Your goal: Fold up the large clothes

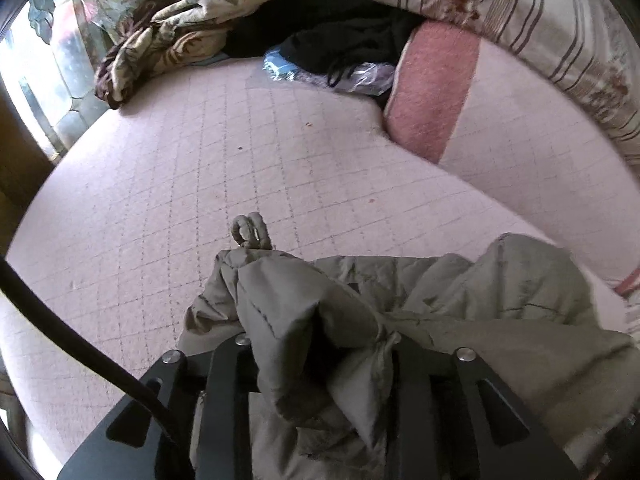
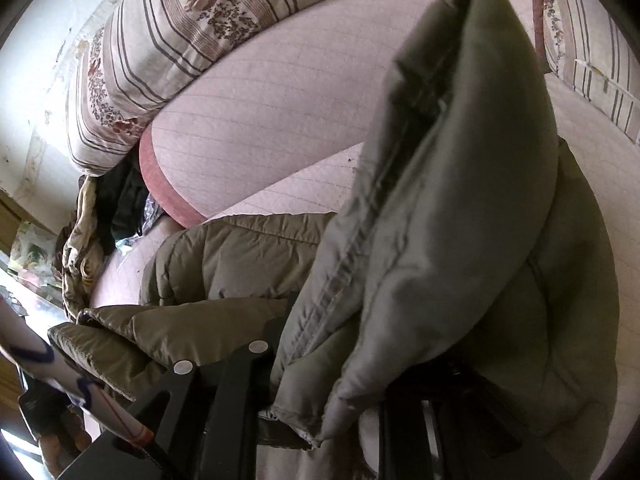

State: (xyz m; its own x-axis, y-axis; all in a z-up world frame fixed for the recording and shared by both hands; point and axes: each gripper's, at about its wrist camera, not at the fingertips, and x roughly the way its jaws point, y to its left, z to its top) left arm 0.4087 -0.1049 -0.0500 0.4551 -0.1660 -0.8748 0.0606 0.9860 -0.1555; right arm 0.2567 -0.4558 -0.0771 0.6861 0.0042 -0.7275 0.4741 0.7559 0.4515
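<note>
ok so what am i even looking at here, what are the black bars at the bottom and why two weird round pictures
No robot here: a person holds a two-finger gripper in each hand, and a fisheye camera on each looks along its fingers, hence two round pictures. The black bars are those fingers. One picture is from the left gripper, the other from the right gripper. Both pinch a puffy olive-grey jacket, lifted over a pink quilted bed. Farther back lie a striped floral duvet, a patterned blanket and dark clothes.

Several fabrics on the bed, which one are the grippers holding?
The olive puffer jacket: both the left gripper and right gripper clamp it. The black clothes and patterned blanket lie untouched.
</note>
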